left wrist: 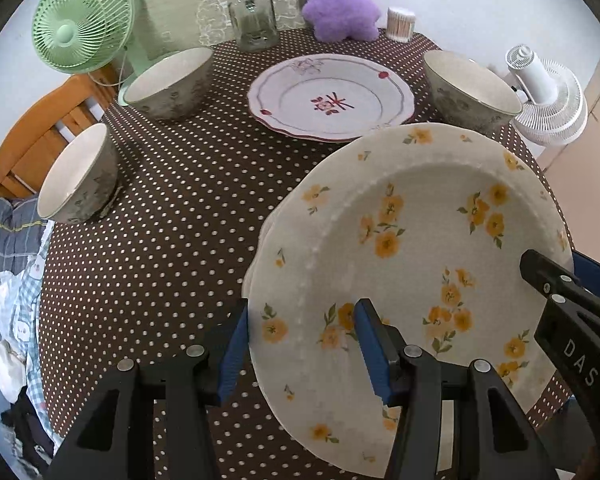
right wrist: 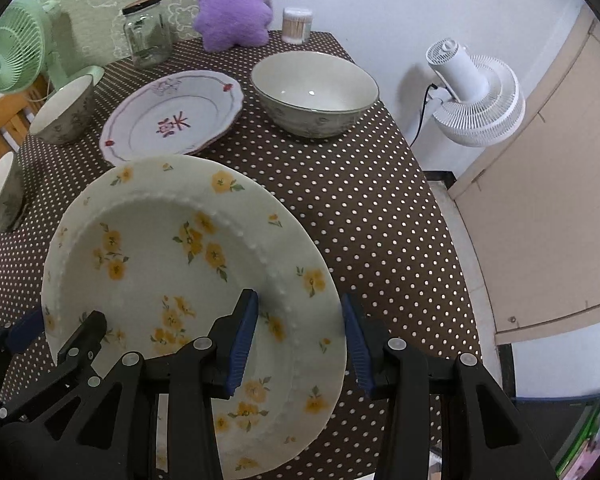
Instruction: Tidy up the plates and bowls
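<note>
Yellow-flowered plate [left wrist: 412,264]: round, glossy white ceramic with a beaded ridge around the well and scattered yellow blossoms; held tilted above the near part of the table, a second rim edge showing beneath its left side.
Left gripper [left wrist: 300,344]: black frame, ribbed blue pads; fingers clamped across the plate's left rim, one pad outside, one on the well.
Right gripper [right wrist: 300,340]: same build; fingers clamped across the plate's right rim.
Red-flowered plate [left wrist: 330,98]: scalloped edge, thin line border, red motif in the centre; lies flat at the far middle, another scalloped rim showing under it.
Bowls [right wrist: 314,92]: three deep, round, cream inside, grey floral outside; one far right, two [left wrist: 168,84] [left wrist: 78,176] along the left edge.
Tablecloth [left wrist: 172,240]: brown with white polka dots.
Background: lidded glass jar [left wrist: 252,16], fuzzy purple plush [left wrist: 338,0], ribbed green fan [left wrist: 84,26].
</note>
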### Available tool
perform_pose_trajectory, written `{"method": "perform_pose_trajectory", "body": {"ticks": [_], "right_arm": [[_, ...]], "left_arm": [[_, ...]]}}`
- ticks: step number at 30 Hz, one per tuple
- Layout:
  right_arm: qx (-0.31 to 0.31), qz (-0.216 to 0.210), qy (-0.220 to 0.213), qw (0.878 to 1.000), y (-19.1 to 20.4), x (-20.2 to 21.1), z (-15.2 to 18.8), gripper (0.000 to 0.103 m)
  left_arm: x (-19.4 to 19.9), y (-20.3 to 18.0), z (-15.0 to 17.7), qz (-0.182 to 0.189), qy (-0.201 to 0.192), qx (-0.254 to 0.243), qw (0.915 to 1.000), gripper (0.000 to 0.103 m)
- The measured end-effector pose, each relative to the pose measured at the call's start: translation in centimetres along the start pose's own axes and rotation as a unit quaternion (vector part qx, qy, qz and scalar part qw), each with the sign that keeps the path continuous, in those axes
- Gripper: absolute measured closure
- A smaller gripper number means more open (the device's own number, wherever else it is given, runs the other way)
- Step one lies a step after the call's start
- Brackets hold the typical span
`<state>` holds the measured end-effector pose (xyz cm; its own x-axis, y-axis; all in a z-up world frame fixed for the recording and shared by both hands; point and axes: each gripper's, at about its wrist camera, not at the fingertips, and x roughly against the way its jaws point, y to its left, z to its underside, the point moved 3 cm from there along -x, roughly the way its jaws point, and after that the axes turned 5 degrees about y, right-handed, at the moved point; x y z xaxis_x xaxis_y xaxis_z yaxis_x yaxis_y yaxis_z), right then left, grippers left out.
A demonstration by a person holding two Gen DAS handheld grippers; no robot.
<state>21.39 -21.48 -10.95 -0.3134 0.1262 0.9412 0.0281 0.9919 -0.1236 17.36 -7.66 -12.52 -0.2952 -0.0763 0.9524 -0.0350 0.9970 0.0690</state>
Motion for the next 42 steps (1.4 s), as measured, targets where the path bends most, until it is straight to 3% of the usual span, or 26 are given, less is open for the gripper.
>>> {"method": "perform_pose_trajectory", "body": {"ticks": [21,32,39,42], "right_arm": [[-0.001,-0.009,0.025,1.000,-1.3,-3.1,-1.1,0.056],[0.000,-0.023,0.024,0.999,-1.5,-2.9,-0.8,0.056],[-0.001,-0.034,0.026,0.999,-2.0,-2.4,0.0,0.057],[0.001,-0.035,0.026,0.999,-2.1,-2.2,0.5,0.067]], "left_arm": [[-3.0,-1.7,-1.8,-0.029,0.011,-0.002,0.9995,0.049],[-2.7,-2.3,-1.7,-0.043,0.001,0.001,0.9991,0.040],[-1.6,-2.3,-0.9,-0.029,-0.012,0.003,0.9995,0.029],[-1.2,-2.4,-0.6,-0.026,-0.016,0.001,0.9995,0.028]]}}
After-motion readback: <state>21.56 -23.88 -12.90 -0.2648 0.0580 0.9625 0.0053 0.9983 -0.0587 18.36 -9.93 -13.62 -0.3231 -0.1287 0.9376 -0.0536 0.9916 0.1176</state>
